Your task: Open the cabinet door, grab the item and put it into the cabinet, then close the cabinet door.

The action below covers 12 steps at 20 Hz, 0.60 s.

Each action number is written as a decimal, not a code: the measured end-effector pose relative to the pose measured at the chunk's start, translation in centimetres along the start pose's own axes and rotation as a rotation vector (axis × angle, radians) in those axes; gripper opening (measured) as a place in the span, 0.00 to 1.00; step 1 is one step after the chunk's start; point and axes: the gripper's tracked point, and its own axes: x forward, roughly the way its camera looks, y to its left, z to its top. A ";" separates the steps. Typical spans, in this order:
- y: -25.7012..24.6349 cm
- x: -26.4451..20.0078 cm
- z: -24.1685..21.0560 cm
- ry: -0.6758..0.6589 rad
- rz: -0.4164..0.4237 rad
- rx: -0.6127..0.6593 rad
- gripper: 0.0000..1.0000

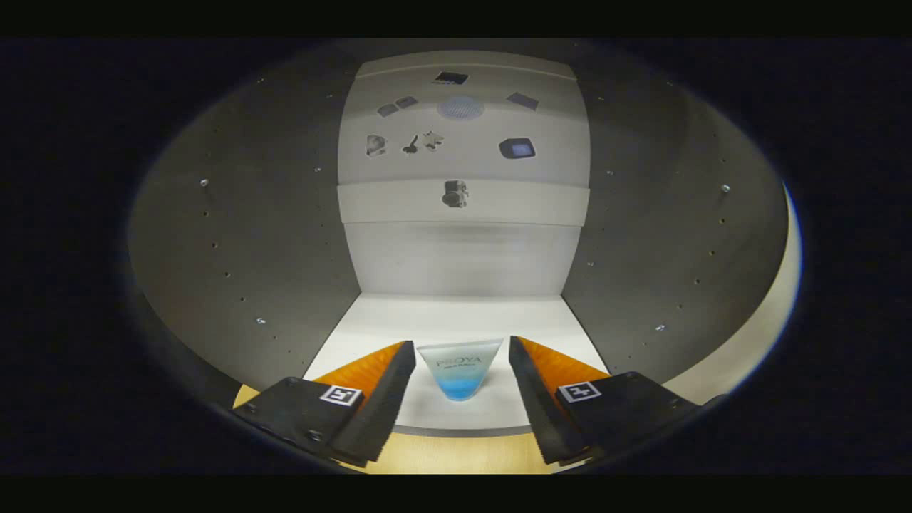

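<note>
The gripper (462, 356) faces into the open cabinet (235, 235), its fingers spread apart. A tube (459, 370) stands between them on the cabinet floor (456, 313), seemingly touching neither finger. Small stickers (456, 194) dot the back wall.

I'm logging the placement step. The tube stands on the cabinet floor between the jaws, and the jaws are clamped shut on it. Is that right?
Not quite. In the gripper view the tube does stand on the cabinet floor between the jaws, but the gripper is open: a clear gap shows on each side, so neither jaw touches the tube.
</note>
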 end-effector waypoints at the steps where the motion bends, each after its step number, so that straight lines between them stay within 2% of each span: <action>1: 0.2 -0.9 0.2 -0.014 0.000 -0.004 0.90; 3: 0.1 -3.2 0.6 -0.053 -0.012 -0.012 1.00; 7: 0.9 -9.3 0.2 -0.155 -0.018 -0.007 0.99; 12: 1.8 -17.7 -3.1 -0.236 -0.045 -0.005 0.99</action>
